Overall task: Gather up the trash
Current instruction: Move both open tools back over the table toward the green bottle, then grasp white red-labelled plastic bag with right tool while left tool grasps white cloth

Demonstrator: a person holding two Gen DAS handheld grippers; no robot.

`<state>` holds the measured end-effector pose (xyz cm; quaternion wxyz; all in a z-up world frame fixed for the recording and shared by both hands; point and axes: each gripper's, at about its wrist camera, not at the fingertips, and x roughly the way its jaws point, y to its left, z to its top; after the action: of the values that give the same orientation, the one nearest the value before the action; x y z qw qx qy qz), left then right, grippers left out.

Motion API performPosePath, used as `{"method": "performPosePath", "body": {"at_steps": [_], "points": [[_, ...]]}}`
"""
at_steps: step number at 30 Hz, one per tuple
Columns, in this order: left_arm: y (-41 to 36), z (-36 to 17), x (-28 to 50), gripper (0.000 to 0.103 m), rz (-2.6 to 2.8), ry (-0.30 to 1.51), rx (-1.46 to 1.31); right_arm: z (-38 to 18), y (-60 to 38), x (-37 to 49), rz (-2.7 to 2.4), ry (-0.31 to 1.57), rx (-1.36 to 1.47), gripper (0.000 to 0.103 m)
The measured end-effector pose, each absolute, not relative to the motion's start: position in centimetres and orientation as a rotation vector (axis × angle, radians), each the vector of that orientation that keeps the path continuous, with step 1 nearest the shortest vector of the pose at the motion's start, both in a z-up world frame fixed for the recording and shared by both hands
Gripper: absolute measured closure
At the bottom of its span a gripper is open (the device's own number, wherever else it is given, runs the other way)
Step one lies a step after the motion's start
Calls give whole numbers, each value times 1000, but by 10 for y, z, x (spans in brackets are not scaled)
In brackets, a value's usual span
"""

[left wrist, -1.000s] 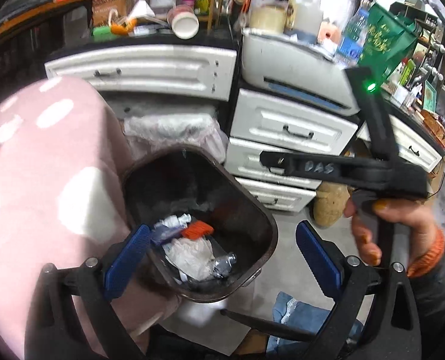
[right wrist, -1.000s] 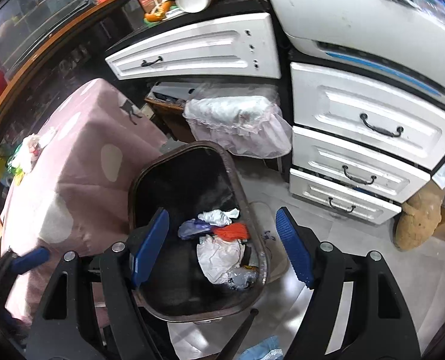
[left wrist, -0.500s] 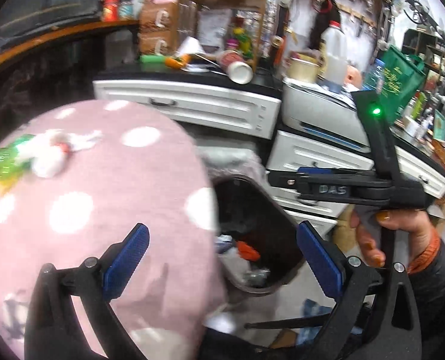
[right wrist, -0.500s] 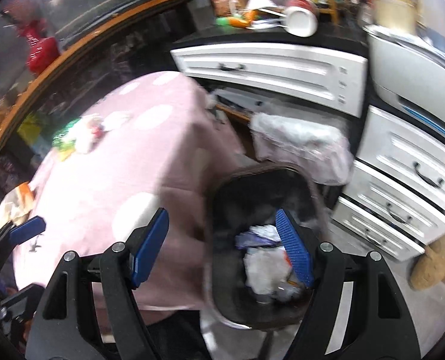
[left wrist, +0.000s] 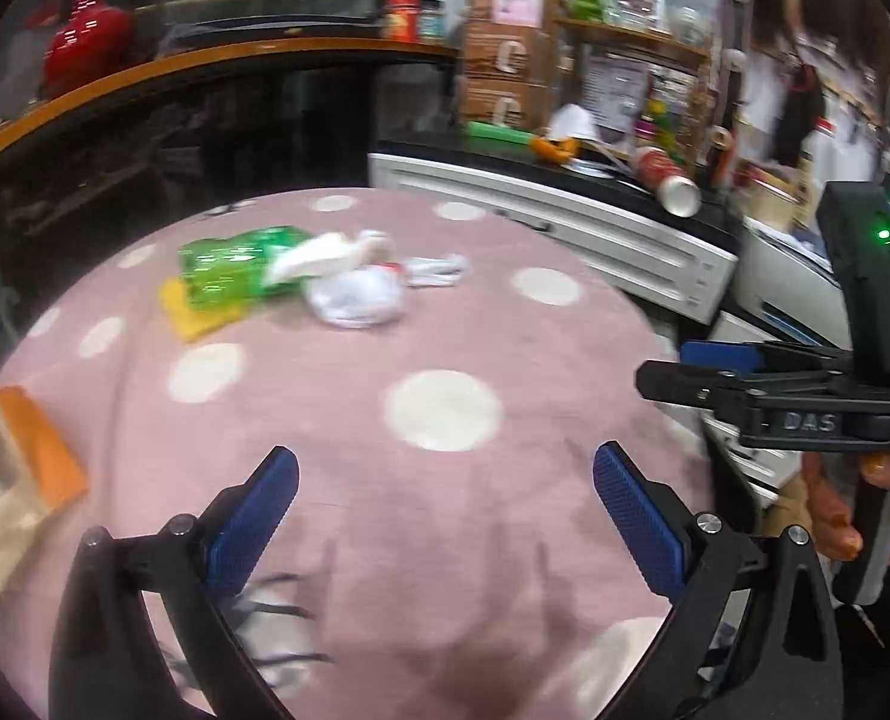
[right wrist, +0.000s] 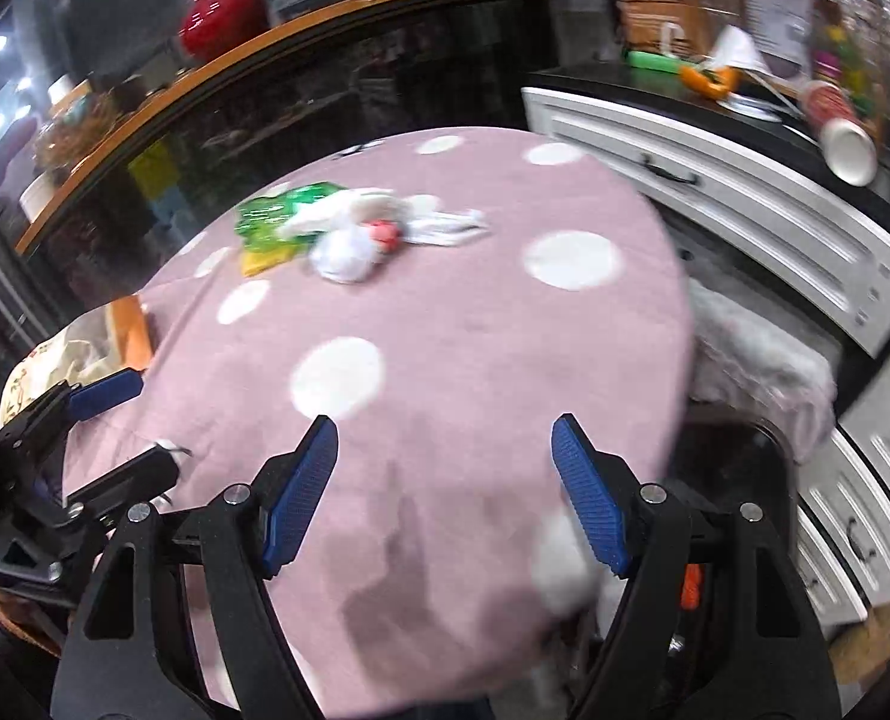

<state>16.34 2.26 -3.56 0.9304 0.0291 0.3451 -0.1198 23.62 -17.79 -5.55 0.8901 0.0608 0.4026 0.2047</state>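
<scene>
A heap of trash lies at the far side of the pink dotted table: a green wrapper on a yellow piece, crumpled white tissue and a small white scrap. The heap also shows in the right wrist view, with a red bit. My left gripper is open and empty over the table's near part. My right gripper is open and empty, also seen from the side. The dark bin is mostly hidden below the table's right edge.
An orange and beige bag lies at the table's left edge. White drawers under a cluttered black counter stand to the right, with a tipped paper cup. A dark glass cabinet with a wooden top is behind the table.
Both grippers have swung left and up from over the bin to over the pink table. The trash heap has come into full view; the bin has dropped out of sight. Both stay open.
</scene>
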Motion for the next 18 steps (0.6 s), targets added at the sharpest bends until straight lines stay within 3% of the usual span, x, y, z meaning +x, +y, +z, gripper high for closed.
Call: {"method": "performPosePath", "body": {"at_steps": [13, 18], "points": [[103, -34, 198, 6, -84, 704, 32, -57, -78, 328, 471, 899, 33, 30], [116, -37, 220, 6, -73, 718, 21, -63, -52, 357, 461, 910, -30, 36]]}}
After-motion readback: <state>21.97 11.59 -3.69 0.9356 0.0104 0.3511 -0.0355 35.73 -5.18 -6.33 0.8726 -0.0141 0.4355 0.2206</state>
